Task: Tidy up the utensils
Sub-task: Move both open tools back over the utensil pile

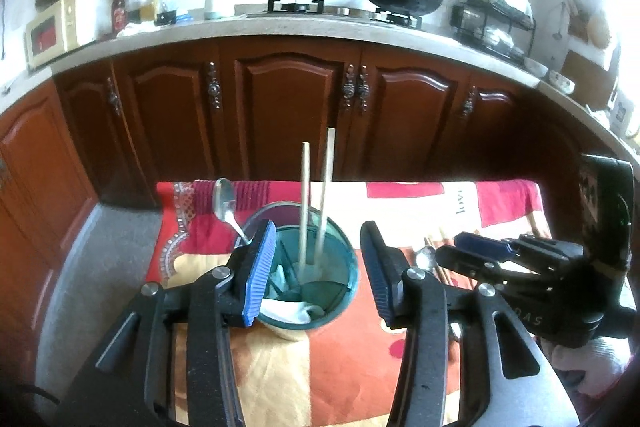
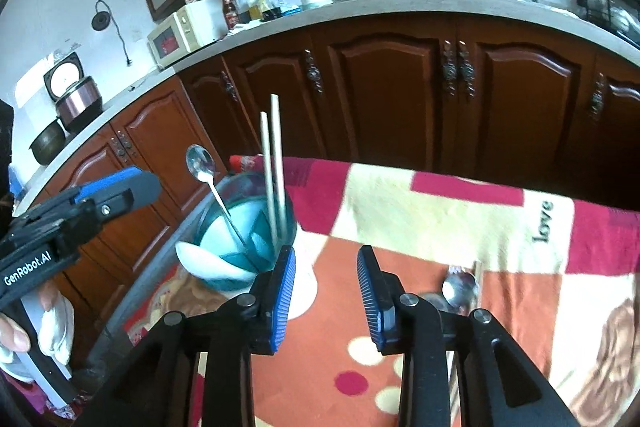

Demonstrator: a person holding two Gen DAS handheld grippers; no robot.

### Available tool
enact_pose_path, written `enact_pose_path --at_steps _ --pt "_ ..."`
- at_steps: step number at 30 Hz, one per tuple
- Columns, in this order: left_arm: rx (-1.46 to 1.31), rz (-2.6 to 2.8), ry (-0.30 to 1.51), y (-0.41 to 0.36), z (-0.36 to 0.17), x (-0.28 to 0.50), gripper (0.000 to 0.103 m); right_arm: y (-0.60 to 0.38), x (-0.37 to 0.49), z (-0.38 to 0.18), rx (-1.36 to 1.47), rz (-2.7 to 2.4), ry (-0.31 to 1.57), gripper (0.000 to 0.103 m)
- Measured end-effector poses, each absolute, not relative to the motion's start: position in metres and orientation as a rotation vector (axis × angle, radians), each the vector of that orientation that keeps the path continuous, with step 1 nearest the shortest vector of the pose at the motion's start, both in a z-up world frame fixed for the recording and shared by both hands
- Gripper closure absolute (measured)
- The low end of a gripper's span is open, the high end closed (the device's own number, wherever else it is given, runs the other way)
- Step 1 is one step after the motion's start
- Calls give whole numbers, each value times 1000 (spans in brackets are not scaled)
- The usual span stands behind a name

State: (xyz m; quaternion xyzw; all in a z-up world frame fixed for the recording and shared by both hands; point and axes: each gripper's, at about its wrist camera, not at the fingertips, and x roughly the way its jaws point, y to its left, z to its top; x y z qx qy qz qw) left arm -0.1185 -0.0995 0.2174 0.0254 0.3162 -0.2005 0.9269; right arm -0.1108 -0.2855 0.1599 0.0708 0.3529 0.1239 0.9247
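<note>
- Left wrist view shows the left gripper with its jaws spread wide on either side of a teal glass cup, not touching it and holding nothing.
- Already in the cup: two pale chopsticks standing nearly upright, and a metal spoon leaning out over the left rim with its bowl up.
- Right wrist view shows the right gripper low over the patterned cloth, jaws apart and empty, the cup just to its left.
- Still loose on the cloth, right of the cup, lie another spoon and what look like more chopsticks; a fork-like tip shows beside the spoon, too blurred to be sure.
- Judgement: the sorting is partway done, with part of the set stowed and the next pick-up not yet begun.
- The next move likely calls for the right gripper to swing right, drop onto the spoon's handle, close on it, then lift clear of the cup's rim before lowering it in.
- Open room is good across the cloth's centre and right; the table's far edge drops toward the cabinet doors.
- Risk: the tall chopsticks and tilted spoon crowd the cup mouth, so an entry from the right side looks safest.
</note>
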Motion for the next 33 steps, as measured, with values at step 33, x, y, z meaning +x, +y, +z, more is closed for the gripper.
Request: enact_pose_path --at_steps 33 --pt "19 -572 976 -227 107 -126 57 -410 -136 51 321 94 918 71"
